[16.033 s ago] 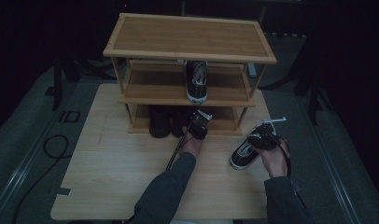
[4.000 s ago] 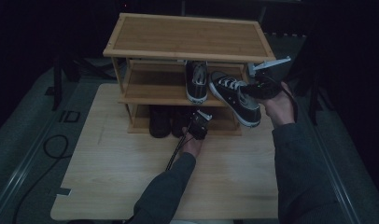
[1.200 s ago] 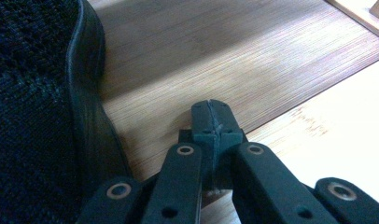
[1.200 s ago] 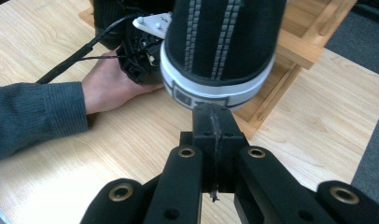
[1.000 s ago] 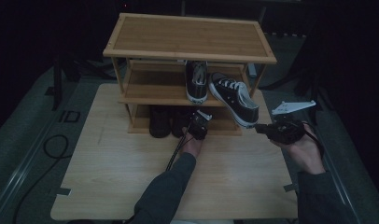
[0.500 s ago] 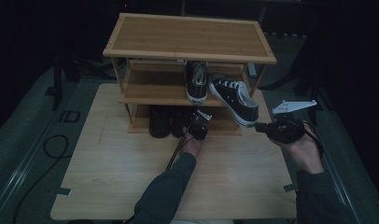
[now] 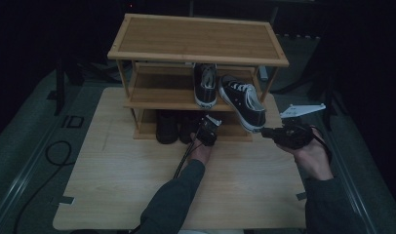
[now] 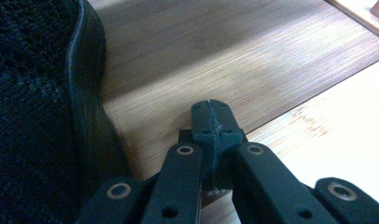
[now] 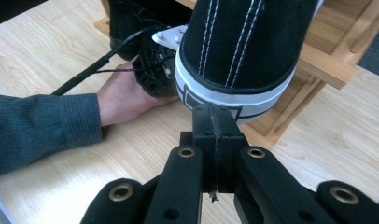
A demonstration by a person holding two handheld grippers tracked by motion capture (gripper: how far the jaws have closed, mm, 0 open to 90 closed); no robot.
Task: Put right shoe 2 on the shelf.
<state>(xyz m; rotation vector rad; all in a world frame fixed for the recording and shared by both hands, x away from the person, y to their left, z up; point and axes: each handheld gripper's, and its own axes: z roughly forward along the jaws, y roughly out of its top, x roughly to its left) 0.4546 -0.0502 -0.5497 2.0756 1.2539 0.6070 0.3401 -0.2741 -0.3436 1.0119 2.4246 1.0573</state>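
Black sneaker (image 7: 243, 102) sat angled on rack's (image 7: 196, 39) middle shelf, heel overhanging, right gripper (image 7: 265, 131) pinched closed, empty, just off heel, left gripper (image 8: 211, 119) closed, empty, at rack's bottom shelf.

The sneaker (image 9: 243, 42) is black with white stitches and a white sole. The rack (image 7: 198, 36) is light brown wood. The sleeve (image 9: 38, 126) is grey-blue.
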